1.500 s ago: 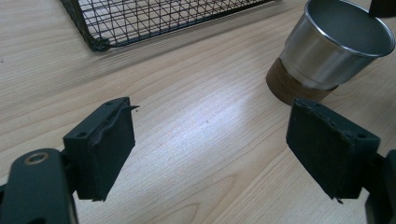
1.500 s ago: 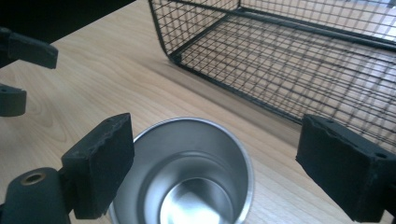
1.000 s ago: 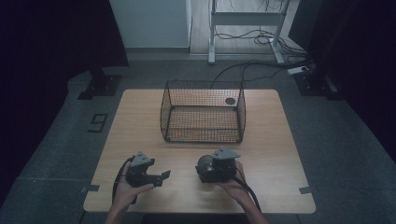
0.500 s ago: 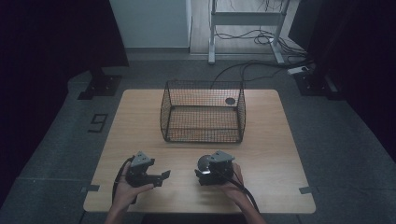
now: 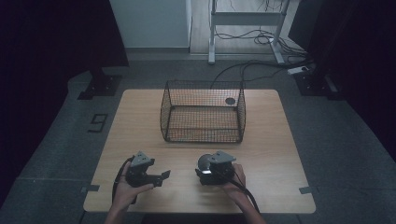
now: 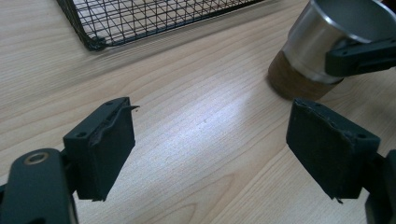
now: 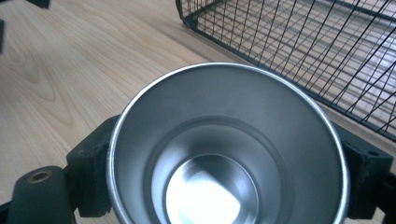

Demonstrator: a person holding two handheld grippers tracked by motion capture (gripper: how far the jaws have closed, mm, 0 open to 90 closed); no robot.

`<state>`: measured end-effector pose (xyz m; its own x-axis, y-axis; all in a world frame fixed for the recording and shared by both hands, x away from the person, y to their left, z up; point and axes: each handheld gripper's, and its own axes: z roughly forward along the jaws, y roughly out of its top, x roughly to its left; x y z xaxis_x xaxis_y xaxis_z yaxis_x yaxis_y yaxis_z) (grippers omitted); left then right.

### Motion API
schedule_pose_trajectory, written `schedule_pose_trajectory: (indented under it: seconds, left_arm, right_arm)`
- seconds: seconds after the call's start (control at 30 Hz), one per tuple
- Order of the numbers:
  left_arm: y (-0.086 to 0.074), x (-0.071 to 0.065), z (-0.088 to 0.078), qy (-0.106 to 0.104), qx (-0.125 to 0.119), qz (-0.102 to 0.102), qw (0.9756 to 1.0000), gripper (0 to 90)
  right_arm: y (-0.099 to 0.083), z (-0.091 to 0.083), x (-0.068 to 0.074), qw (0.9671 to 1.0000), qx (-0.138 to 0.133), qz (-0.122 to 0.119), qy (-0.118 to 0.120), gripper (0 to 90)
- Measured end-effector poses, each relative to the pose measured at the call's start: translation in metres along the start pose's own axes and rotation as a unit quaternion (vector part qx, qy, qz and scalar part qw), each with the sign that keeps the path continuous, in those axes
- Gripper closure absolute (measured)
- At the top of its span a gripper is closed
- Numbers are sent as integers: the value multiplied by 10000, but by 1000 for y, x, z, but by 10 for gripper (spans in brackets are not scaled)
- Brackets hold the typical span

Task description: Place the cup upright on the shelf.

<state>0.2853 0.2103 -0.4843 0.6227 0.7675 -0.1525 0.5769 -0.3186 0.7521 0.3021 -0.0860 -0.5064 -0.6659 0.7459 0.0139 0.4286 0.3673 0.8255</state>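
Two grippers sit near a black wire basket (image 5: 203, 112) on the wooden table (image 5: 271, 140).
Right gripper (image 7: 224, 186) pinches a shiny metal cup (image 7: 229, 154); left gripper (image 6: 210, 154) is spread wide.

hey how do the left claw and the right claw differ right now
The left claw is open, with bare table between its jaws; the right claw is shut on the metal cup, a jaw on either side. In the high view the left claw points toward the right claw, which holds the cup upright on the table. Both sit at the near edge, short of the wire basket, each in a hand.
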Motion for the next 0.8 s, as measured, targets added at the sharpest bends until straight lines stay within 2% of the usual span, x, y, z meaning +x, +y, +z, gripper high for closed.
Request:
schedule_pose_trajectory:
  seconds: [0.47, 0.8]
  left_arm:
    - [0, 2, -1, 29, 0, -5, 10000, 157]
    - [0, 3, -4, 36, -27, -21, 10000, 157]
  right_arm:
    - [16, -26, -9, 9991, -370, 92, 210, 134]
    - [27, -37, -13, 9984, -524, 39, 228, 135]
